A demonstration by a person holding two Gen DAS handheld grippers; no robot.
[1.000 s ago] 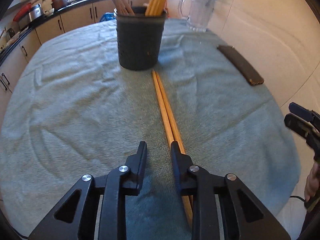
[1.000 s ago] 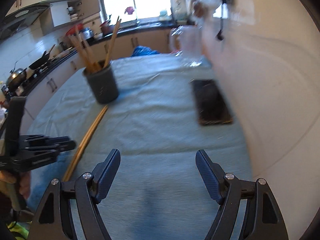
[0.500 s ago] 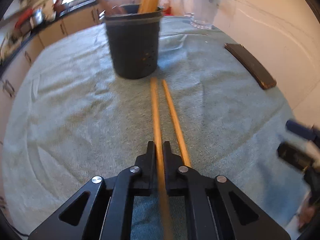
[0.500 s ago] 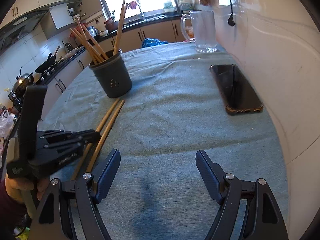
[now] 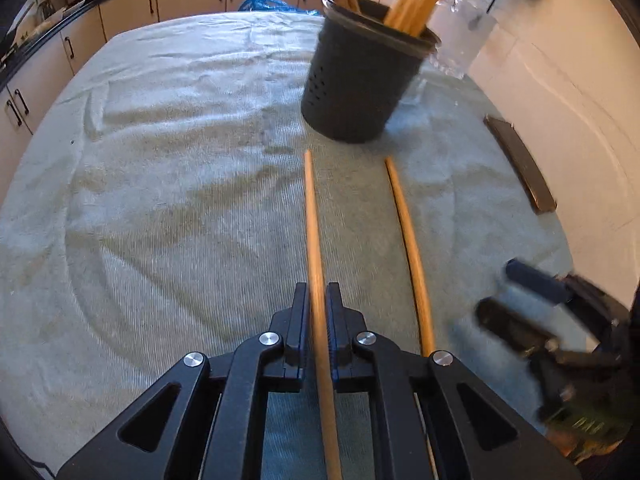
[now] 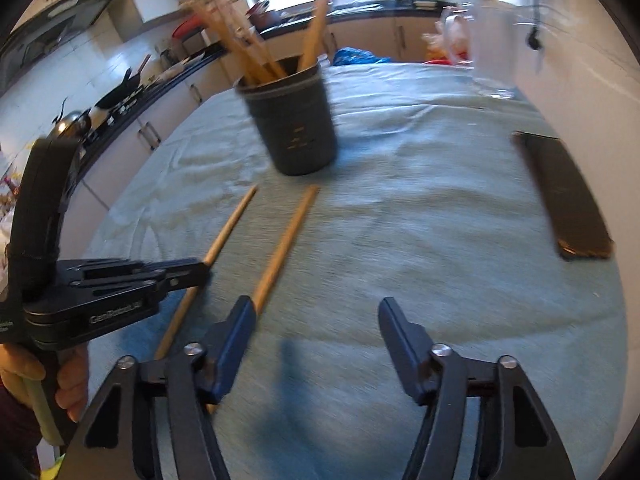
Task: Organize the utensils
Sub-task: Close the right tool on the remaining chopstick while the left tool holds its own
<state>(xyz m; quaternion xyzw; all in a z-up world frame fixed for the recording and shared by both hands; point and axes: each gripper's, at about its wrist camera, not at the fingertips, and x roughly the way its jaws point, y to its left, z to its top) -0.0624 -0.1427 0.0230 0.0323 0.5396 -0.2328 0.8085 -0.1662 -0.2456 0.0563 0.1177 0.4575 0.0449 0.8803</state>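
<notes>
Centrally, dark utensil holder (image 5: 360,80) upright on green cloth (image 5: 160,160), packed with wooden sticks (image 6: 256,60). Left gripper (image 5: 318,320) clamps one chopstick (image 5: 312,216); second chopstick (image 5: 408,232) lies beside it. Right gripper (image 6: 316,320) closing, nothing between. Lettering (image 6: 116,314) blurred, possibly "GenRobot".

Dark phone (image 6: 566,196) lies near glass pitcher (image 6: 490,46).

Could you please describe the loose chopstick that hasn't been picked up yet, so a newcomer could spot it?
Start at the dark utensil holder on the teal cloth. Two wooden chopsticks run from it toward the camera. The left claw grips one; the free chopstick lies flat on its right, unheld.
</notes>
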